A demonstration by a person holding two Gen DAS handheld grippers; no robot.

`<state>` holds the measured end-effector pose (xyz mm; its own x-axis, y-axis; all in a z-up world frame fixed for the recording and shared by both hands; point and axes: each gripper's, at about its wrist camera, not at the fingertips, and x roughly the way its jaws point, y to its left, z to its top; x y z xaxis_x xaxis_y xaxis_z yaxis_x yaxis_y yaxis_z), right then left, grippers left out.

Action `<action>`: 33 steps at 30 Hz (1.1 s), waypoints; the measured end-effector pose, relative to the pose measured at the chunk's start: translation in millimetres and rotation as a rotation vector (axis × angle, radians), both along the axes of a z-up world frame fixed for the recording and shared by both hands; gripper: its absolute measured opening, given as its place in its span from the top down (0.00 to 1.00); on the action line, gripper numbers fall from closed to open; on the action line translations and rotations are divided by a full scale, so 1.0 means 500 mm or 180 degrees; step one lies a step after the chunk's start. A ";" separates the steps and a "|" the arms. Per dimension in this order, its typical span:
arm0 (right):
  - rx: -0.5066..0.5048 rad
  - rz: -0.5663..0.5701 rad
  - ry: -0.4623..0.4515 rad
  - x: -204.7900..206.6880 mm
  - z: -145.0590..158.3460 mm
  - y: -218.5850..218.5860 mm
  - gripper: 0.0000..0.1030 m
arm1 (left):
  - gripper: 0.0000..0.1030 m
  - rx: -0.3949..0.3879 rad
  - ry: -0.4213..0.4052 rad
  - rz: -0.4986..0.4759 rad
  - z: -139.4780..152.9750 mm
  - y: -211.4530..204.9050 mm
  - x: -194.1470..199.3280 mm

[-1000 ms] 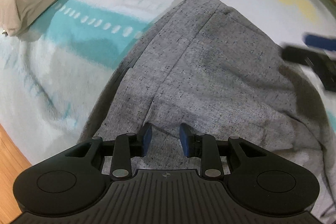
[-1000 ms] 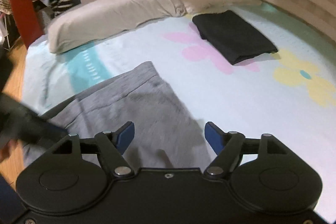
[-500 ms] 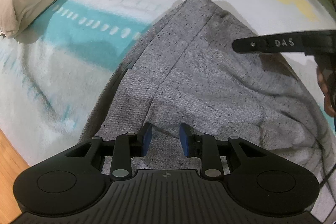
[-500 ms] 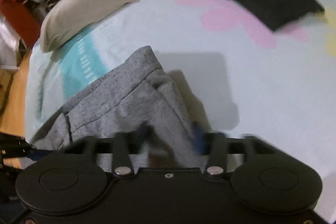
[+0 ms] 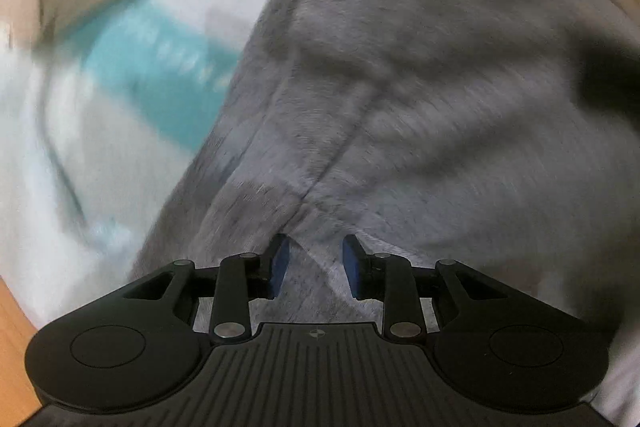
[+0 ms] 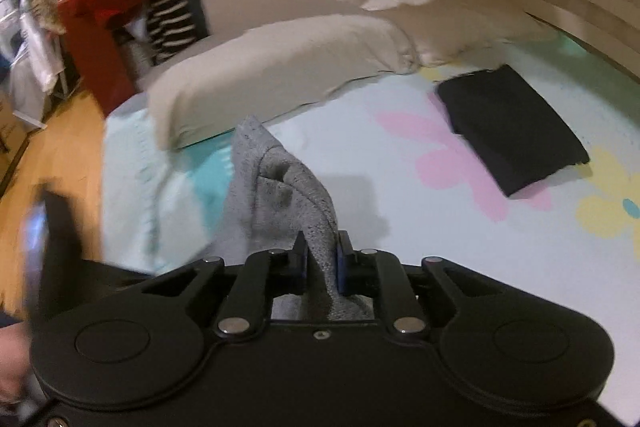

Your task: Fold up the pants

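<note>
The grey pants hang over the bed, pinched tight between the right gripper's pads. The left gripper has cloth bunched between part-spread pads; whether it grips, I cannot tell.

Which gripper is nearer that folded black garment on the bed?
Right. The right gripper, clamping the grey pants, faces the black garment ahead-right; the left gripper doesn't see it.
</note>
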<state>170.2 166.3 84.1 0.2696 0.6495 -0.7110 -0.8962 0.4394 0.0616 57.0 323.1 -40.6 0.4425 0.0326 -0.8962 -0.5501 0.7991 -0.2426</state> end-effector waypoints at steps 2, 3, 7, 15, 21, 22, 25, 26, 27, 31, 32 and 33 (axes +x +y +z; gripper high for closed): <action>-0.0081 0.0067 -0.0053 -0.044 -0.007 -0.002 0.81 | 0.73 -0.0143 -0.0075 0.0123 0.003 0.020 -0.011; -0.0108 0.0089 -0.0093 -0.066 -0.014 -0.005 0.81 | 0.74 -0.0156 -0.0087 0.0163 0.007 0.030 -0.017; -0.0102 0.0085 -0.0149 -0.151 -0.022 -0.017 0.81 | 0.74 0.0126 -0.0044 0.0709 0.045 0.073 -0.094; -0.0282 0.0212 -0.0230 -0.328 -0.114 0.001 0.81 | 0.73 0.0615 -0.0590 0.1874 0.140 0.146 -0.259; -0.0632 0.0286 -0.0272 -0.380 -0.240 0.054 0.68 | 0.73 0.0849 -0.0510 0.0809 0.140 0.071 -0.170; -0.0615 0.0303 -0.0270 -0.380 -0.250 0.056 0.57 | 0.73 0.0897 -0.0465 0.0507 0.136 0.043 -0.148; -0.0374 0.0279 -0.0093 -0.365 -0.236 0.037 0.47 | 0.73 0.1021 -0.0417 -0.0192 0.117 -0.027 -0.111; -0.0286 0.0232 -0.0023 -0.357 -0.224 0.023 0.47 | 0.73 0.1070 -0.0416 -0.0325 0.114 -0.047 -0.107; -0.0201 0.0171 0.0038 -0.349 -0.210 0.004 0.47 | 0.73 0.1128 -0.0406 -0.0457 0.110 -0.067 -0.105; 0.0033 -0.0034 0.0035 -0.318 -0.161 -0.102 0.46 | 0.73 0.1036 -0.0357 -0.0993 0.089 -0.143 -0.106; 0.0056 -0.0110 0.0013 -0.307 -0.151 -0.136 0.46 | 0.73 0.0868 -0.0320 -0.1151 0.079 -0.158 -0.104; 0.0046 -0.0187 -0.0016 -0.296 -0.144 -0.169 0.46 | 0.73 0.0735 -0.0288 -0.1263 0.067 -0.171 -0.108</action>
<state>22.5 82.0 12.0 0.3110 0.6427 -0.7002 -0.8692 0.4902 0.0639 3.1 237.8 -6.9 0.5371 0.0391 -0.8426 -0.1759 0.9822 -0.0665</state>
